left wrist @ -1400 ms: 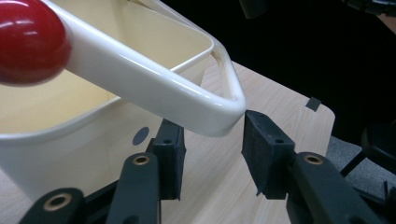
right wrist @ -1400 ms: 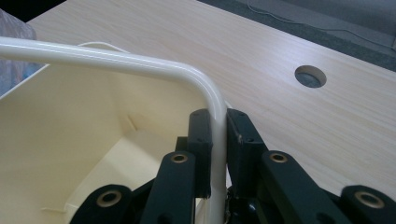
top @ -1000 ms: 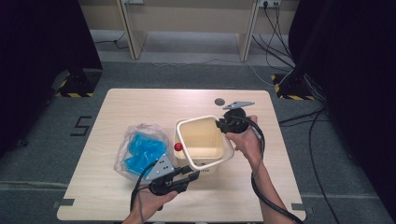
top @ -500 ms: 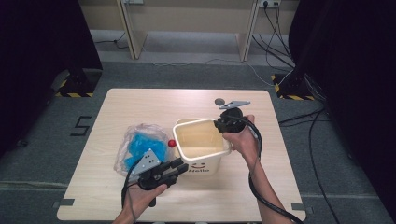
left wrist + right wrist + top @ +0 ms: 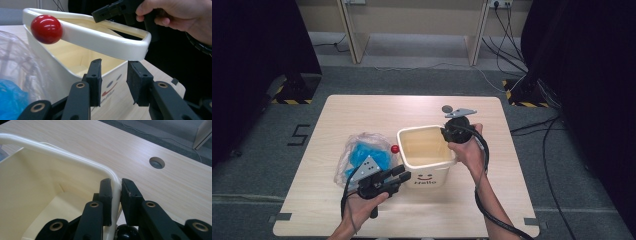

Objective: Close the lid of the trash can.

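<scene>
At a pale wooden table (image 5: 362,115), the right gripper (image 5: 116,185) pinches the rim of a cream plastic bin (image 5: 424,150), one pad inside the wall and the other outside, both pressed against the plastic at a rounded corner. The left gripper (image 5: 113,81) has nothing between its jaws; they stand partly apart and have just been opening a little, with the gap facing the bin's front wall and lying just under its rim, no pad touching it.

From the high view, the bin sits near the middle of the table, a smiley face and the word "Hello" printed on the side facing the person. The right gripper (image 5: 457,127) holds its far right corner, while the left gripper (image 5: 398,176) lies low and just beside the bin's near left corner. A crumpled clear bag (image 5: 362,157) with blue contents rests on the table left of the bin, close behind the left gripper.

The left gripper view brings out a red ball (image 5: 46,29) at the end of the bin's raised cream handle, and the other hand (image 5: 175,16) with its gripper at the far rim. The right gripper view shows the bin's bare inside and a round hole (image 5: 157,162) in the tabletop beyond it.
</scene>
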### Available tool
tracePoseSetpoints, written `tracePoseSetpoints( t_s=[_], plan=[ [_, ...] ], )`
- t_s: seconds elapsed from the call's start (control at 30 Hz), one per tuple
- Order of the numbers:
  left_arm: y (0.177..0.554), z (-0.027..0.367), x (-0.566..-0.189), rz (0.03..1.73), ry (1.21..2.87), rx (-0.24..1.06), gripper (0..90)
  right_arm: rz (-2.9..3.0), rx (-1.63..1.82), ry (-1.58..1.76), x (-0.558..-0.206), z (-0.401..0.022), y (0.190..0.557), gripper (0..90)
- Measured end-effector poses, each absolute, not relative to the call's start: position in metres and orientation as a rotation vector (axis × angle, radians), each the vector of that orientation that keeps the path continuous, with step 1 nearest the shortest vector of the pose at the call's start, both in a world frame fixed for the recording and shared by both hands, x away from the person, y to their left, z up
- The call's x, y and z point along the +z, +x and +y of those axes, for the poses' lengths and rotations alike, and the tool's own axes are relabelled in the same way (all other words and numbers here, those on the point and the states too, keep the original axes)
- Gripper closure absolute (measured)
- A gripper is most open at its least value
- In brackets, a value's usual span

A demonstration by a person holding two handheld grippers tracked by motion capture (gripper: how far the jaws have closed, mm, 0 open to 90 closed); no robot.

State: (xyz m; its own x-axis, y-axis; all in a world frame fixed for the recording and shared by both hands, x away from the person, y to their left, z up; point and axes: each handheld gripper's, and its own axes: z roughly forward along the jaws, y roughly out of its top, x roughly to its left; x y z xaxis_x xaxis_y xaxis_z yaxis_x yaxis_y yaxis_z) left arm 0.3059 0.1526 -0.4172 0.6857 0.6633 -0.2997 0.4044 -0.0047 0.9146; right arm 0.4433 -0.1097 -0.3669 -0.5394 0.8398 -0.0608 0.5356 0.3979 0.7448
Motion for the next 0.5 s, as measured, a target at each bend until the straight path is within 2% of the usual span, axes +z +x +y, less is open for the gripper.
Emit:
tracePoseSetpoints(
  t_s=[0.5],
  plan=[
    [0.316,0.167,-0.424,0.971,1.584,0.273,60.8,2.173,0.943,1.166,-0.37,-0.106,0.438,73.2]
  ],
)
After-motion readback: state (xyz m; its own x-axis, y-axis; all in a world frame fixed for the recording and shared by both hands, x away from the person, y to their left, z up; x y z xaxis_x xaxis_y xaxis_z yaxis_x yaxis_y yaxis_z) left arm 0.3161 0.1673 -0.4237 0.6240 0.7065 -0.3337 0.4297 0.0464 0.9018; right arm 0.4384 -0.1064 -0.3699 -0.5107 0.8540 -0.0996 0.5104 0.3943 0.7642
